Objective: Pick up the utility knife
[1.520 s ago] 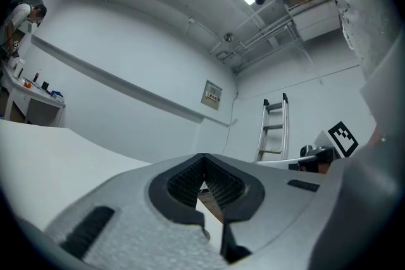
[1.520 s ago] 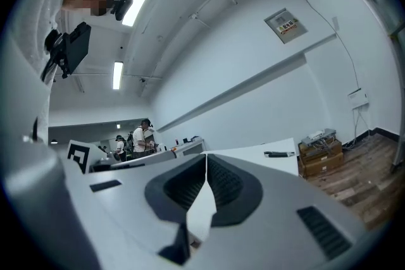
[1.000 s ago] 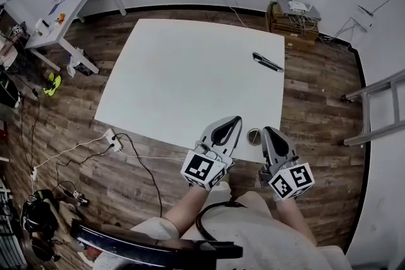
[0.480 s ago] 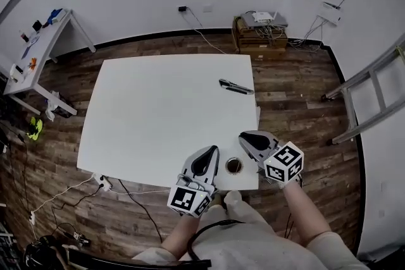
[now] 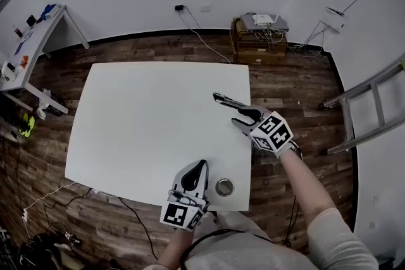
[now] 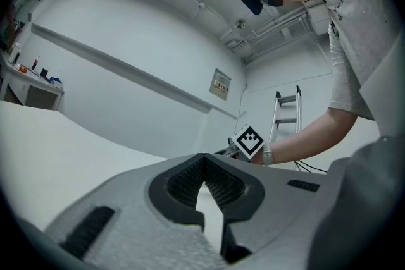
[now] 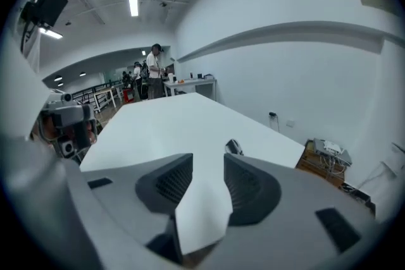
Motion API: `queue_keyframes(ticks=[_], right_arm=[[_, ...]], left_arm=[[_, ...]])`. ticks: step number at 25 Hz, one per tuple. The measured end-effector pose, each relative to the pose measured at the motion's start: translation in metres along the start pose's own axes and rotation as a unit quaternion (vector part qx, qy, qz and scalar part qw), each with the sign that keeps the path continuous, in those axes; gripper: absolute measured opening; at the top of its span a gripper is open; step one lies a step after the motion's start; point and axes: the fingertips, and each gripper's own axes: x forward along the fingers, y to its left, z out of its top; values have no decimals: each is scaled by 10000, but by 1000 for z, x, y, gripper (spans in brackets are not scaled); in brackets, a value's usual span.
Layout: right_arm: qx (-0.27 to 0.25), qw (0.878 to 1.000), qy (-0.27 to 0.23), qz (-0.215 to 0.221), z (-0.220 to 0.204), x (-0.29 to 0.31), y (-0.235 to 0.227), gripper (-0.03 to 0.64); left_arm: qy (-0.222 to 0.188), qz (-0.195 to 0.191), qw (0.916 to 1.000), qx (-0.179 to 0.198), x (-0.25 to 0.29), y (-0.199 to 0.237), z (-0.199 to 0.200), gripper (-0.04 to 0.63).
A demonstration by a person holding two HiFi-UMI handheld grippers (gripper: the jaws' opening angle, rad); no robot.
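The utility knife, dark and slim, lies flat near the right edge of the white table. My right gripper hovers just short of its near end, tilted downward. Its jaws are opening and only bare tabletop shows between them. In the right gripper view the knife's tip peeks out just past the right jaw of my right gripper. My left gripper rests level over the table's front edge, shut and empty. In the left gripper view the left gripper has its pads touching, and the right gripper's marker cube shows beyond.
A small round metal piece sits on the table by the front edge, right of the left gripper. On the floor, a cardboard box stands at the back wall, a ladder leans at the right, and a side desk stands far left.
The right gripper has swung forward over the table to just short of the knife, and its jaws have parted. The left gripper has edged forward over the table's front edge.
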Motion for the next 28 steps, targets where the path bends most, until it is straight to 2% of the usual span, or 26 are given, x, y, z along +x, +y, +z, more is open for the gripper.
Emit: queue_keyframes(ticks=[3,7,15,23,28], right_arm=[[-263,9980,570,117,-10,21,-26,160],[-710,9882,1237,564,-25,43,-42,176],[-917,9757,1798,856,-32,84,-66,183],[-593,9756,1803,1103,-35,93,-66,183],[-794,9737,1830,1098,-35,94,-64,181]], left_arm=[[37,177,9998,-34,5,5,1,6],[82,367,9992,-98,15,12,-1,6],[9,591,9982,-83,33,34,-8,6],[-97,411,9991,102,64,42,-16,6],[-151,356,9991,191,82,52,-23,6]])
